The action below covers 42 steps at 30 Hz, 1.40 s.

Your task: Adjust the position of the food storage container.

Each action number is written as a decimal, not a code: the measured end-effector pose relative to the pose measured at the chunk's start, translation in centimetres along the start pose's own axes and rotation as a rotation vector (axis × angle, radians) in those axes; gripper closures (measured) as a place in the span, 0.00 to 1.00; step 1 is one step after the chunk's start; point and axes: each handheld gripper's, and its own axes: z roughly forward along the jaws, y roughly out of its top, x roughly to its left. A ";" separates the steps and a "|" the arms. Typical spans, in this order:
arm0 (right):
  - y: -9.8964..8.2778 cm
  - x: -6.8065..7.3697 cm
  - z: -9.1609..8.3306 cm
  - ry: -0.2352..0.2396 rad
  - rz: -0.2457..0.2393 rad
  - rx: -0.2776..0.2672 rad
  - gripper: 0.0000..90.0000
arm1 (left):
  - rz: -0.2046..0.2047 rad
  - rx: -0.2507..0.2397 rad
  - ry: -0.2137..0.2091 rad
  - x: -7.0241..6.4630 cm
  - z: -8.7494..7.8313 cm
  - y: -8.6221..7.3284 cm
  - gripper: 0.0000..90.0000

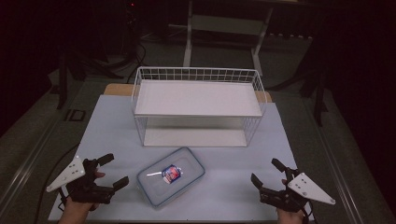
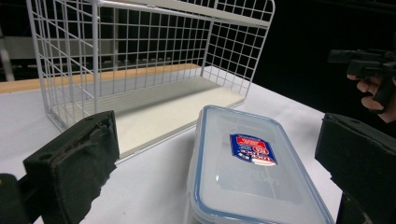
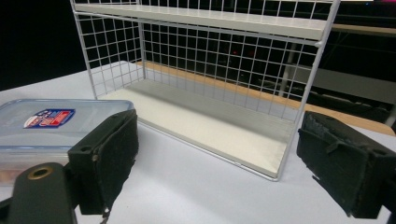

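Both grippers, left gripper [image 1: 113,171] and right gripper [image 1: 265,171], sit wide apart beside the plastic lunch box [image 1: 171,176], near the white wire shelf [image 1: 198,98].

Room dim overall; light falls from above onto the table [image 1: 107,121], bkgd nearly black w/ heavy vignetting at the high view's corners. High view soft, low-res, slightly noisy. White rack [image 1: 198,98] brightest, its top shelf shading the lower one. Small glare streak on the clear container lid [image 1: 154,174]. In both gripper views the near black pads [image 2: 77,163] are blurred and the rack wires bow toward the edges, wide-angle distortion.
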 end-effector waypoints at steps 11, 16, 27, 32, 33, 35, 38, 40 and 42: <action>0.3 0.5 -0.2 0.004 0.006 -0.008 0.13 | -0.090 0.019 -0.053 -0.6 0.1 0.1 0.00; 0.3 0.4 -0.2 0.003 0.022 -0.001 0.13 | -0.050 0.134 -0.123 -2.7 1.1 0.0 0.06; 0.1 0.3 0.0 0.010 0.036 0.020 0.13 | 0.027 0.336 -0.203 -6.1 3.1 -1.2 0.69; -0.1 0.1 0.1 0.012 0.047 0.029 0.13 | 0.043 0.426 -0.262 -7.1 4.0 -1.9 0.97; -0.1 0.1 0.1 0.011 0.047 0.030 0.13 | 0.043 0.426 -0.262 -7.1 4.0 -1.9 0.98; -0.1 0.0 0.1 0.011 0.048 0.030 0.13 | 0.056 0.465 -0.277 -7.5 4.4 -2.2 0.99; -0.1 0.0 0.1 0.012 0.053 0.035 0.13 | 0.080 0.510 -0.274 -7.9 4.8 -2.7 0.99; -0.2 0.0 0.2 0.016 0.060 0.038 0.13 | 0.089 0.537 -0.264 -7.9 5.1 -3.0 0.99; -0.2 -0.1 0.2 0.016 0.061 0.041 0.13 | 0.085 0.546 -0.263 -7.9 5.4 -3.3 0.99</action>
